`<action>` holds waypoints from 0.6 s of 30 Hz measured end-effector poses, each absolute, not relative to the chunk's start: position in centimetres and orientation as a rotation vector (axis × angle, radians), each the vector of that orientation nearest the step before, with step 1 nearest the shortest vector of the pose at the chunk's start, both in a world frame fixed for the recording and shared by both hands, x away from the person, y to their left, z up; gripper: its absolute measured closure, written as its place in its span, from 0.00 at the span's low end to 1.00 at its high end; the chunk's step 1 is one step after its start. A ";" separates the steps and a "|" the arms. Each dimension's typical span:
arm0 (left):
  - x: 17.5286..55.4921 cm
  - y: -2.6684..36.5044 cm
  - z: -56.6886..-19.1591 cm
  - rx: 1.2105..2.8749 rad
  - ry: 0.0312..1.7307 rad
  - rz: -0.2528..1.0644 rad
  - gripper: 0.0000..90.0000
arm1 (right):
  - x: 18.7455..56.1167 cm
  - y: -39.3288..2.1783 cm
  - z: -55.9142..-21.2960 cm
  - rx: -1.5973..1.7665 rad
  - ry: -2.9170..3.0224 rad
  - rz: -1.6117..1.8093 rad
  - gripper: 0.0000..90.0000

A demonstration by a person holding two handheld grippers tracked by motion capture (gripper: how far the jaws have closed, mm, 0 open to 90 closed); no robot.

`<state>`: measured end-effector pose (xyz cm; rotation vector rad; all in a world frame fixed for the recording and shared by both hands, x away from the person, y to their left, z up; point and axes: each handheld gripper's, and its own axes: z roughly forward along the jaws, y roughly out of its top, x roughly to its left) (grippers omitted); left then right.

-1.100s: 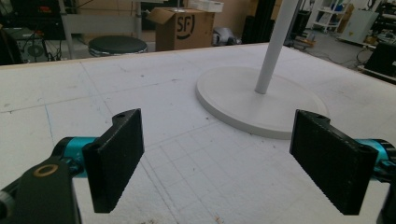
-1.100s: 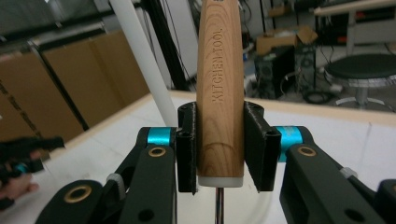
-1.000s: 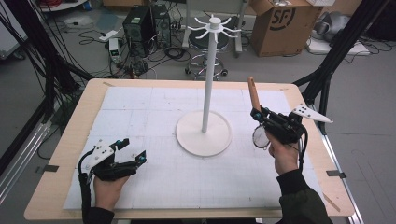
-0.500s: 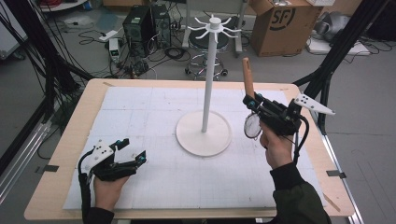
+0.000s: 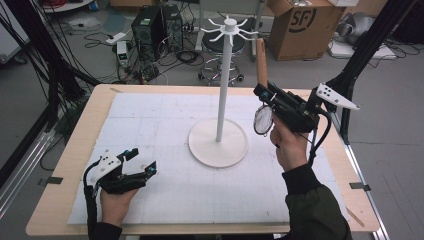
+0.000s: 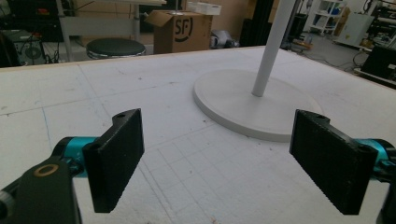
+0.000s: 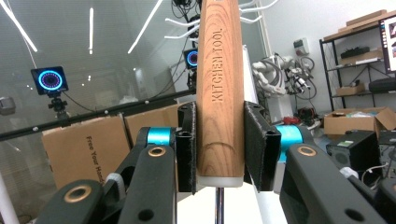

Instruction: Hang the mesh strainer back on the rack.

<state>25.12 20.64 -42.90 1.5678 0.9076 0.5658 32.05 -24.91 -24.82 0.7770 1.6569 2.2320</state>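
Movement on the right side is the story: over the last second the right gripper (image 5: 267, 95) has lifted off toward twelve o'clock and closed in on the white hanging stand (image 5: 220, 90), carrying the kitchen tool (image 5: 261, 57) upright. Its fingers (image 7: 256, 144) are pinched on the wooden handle (image 7: 219, 88), one pad on each flank, just above the handle's lower end. The strainer head (image 5: 263, 120) hangs below the gripper, well clear of the desk (image 5: 75, 130). To my eye that puts the job midway: the tool is up near the stand's hooks (image 5: 228, 27) at about three o'clock of the pole, but not hung yet.

The left gripper (image 5: 134, 164) has not stirred; it rests at seven o'clock on the white mat (image 5: 165, 115), fingers (image 6: 116, 156) spread wide with nothing between them, aimed at the stand's round base (image 6: 247, 105).

Hard to make out: whether the handle's top has a loop or hole for a hook, since its end is cut off in the right gripper view and small from above. The mesh of the head is blurred too.
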 end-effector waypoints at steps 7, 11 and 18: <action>25.1 20.7 -42.8 1.565 0.906 0.568 0.20 | 32.6 -24.6 -24.1 0.769 1.646 2.262 0.76; 25.1 20.7 -42.9 1.563 0.908 0.570 0.20 | 32.7 -24.3 -24.0 0.760 1.657 2.263 0.76; 25.1 20.7 -42.9 1.563 0.908 0.569 0.20 | 33.3 -23.7 -24.1 0.774 1.689 2.248 0.76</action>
